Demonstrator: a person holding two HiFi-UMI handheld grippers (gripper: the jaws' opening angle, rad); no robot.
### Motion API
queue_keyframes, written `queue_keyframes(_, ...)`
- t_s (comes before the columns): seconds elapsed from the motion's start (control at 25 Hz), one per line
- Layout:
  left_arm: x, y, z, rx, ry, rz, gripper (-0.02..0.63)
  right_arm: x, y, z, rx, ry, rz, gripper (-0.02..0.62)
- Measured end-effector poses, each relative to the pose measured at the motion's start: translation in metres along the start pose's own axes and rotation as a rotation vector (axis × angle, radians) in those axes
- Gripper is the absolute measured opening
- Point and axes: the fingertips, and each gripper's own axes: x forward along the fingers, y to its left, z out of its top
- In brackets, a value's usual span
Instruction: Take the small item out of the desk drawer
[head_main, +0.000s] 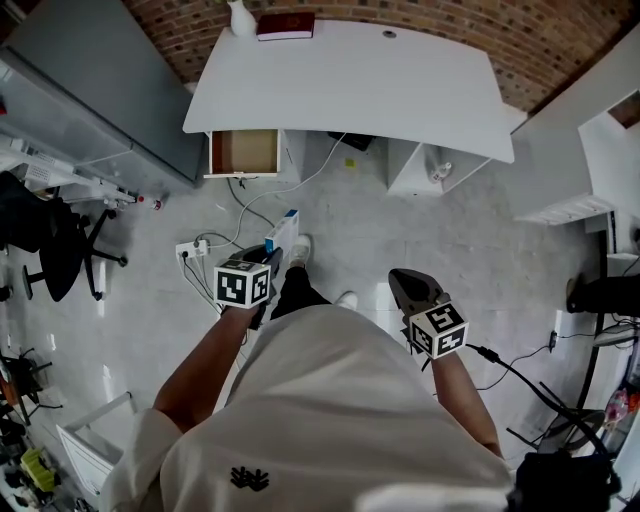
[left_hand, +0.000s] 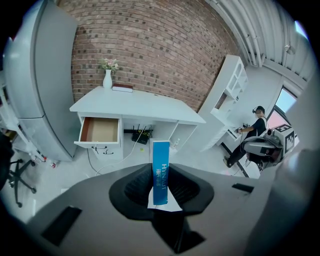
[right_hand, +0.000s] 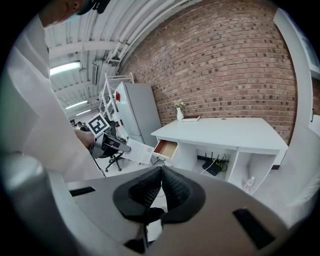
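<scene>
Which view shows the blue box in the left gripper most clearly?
The left gripper view: the box stands between the jaws, print readable. The head view shows it small; the right gripper view, its white side.

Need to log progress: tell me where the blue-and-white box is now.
The box is clamped in the left gripper, left of centre in the head view, over the floor short of the open drawer.

Head view looks steeply down; both gripper views face the desk (left_hand: 135, 105).
</scene>
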Motion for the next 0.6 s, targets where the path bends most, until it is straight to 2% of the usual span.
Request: queue_keyframes(0.6, -0.0072, 0.0020, -0.0047, -0.016, -0.001, 0.004, 0.095, 0.0060, 0.0084, 0.0048, -0.033, 0.006, 0.018, 0.029)
